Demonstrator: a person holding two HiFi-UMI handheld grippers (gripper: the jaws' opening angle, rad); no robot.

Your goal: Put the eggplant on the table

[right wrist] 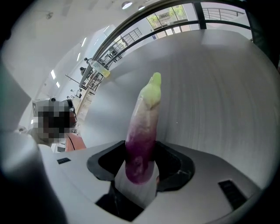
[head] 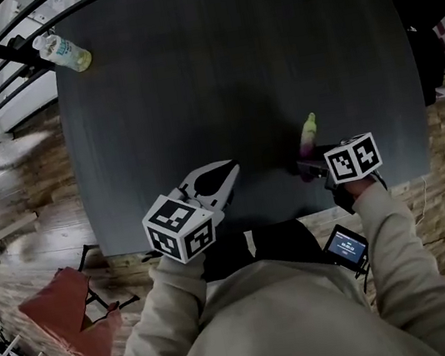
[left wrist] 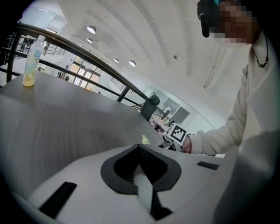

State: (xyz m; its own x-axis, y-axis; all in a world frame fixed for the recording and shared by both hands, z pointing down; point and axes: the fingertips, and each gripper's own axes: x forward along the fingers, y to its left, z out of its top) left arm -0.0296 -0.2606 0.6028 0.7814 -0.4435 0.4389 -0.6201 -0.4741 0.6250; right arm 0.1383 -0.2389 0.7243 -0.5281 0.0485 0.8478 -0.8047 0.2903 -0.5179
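Eggplant [right wrist: 142,131] between jaws of right gripper [head: 314,167]

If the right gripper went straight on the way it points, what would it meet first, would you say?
Probably the table: the eggplant held in the right gripper juts ahead of the jaws, so its green tip would likely touch first.

The left gripper [left wrist: 140,147] sits low over the table [left wrist: 65,127], jaws closed tip to tip, nothing between them. At the table's far left corner a bottle [left wrist: 31,63] stands upright, yellowish liquid at its bottom. At the table's right edge is the right gripper [left wrist: 171,142], with a white sleeve [left wrist: 218,135] behind it and the eggplant [left wrist: 145,140] showing its green tip just beside it. A railing [left wrist: 87,52] runs beyond the table.
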